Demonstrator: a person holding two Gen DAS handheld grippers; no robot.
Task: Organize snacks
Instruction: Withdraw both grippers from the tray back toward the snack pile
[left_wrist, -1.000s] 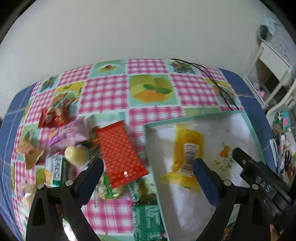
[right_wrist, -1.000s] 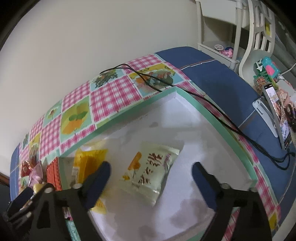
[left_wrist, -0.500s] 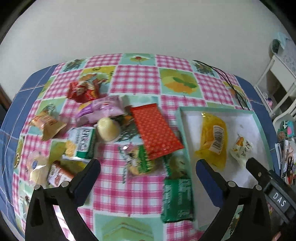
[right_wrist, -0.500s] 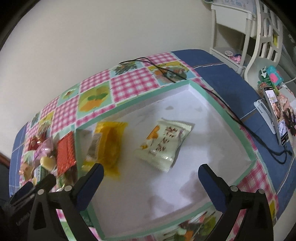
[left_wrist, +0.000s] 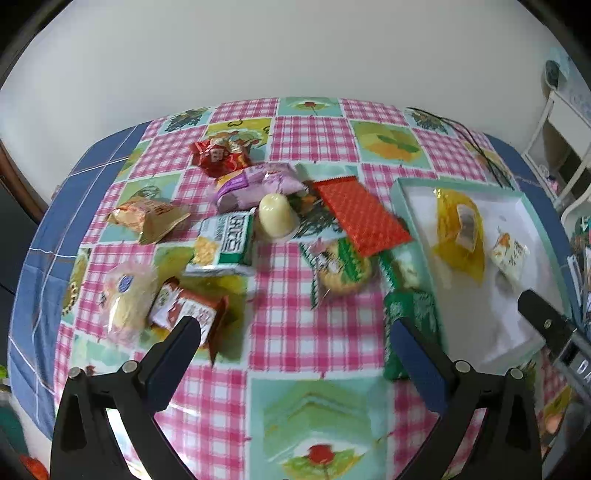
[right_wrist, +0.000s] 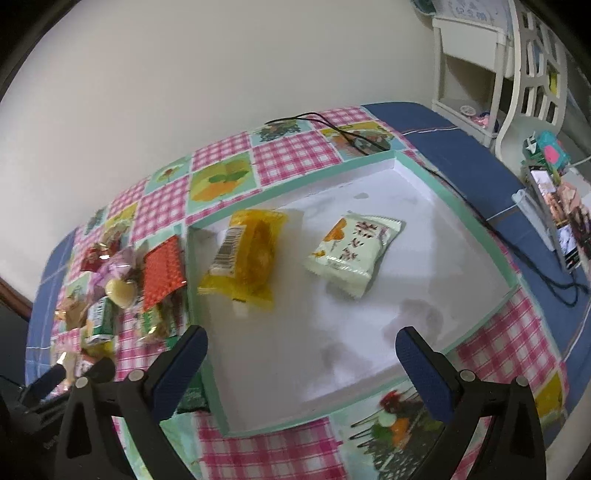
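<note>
A shallow white tray with a green rim (right_wrist: 476, 236) (left_wrist: 402, 195) lies on the checked tablecloth. Inside it rest a yellow packet (right_wrist: 247, 254) (left_wrist: 460, 232) and a pale green packet (right_wrist: 352, 247) (left_wrist: 509, 253). Left of the tray lies a loose pile of snacks: a red packet (left_wrist: 364, 218), a pink packet (left_wrist: 258, 182), a cream jelly cup (left_wrist: 275, 214), a green-and-white packet (left_wrist: 227, 243) and a dark green packet (left_wrist: 410, 325). My left gripper (left_wrist: 295, 341) hangs open above the cloth near the pile, holding nothing. My right gripper (right_wrist: 301, 349) hangs open over the tray's near part, holding nothing.
A black cable (right_wrist: 491, 229) runs along the tray's far and right sides. A phone on a stand (right_wrist: 554, 221) sits at the right on the blue cloth. A white shelf and chair (right_wrist: 480, 66) stand beyond the table corner. A pale wall backs the table.
Both grippers have drawn back and leftward from the tray; the left view now takes in the whole snack pile. The jaws of both opened slightly wider. The packets in the tray stayed put.
</note>
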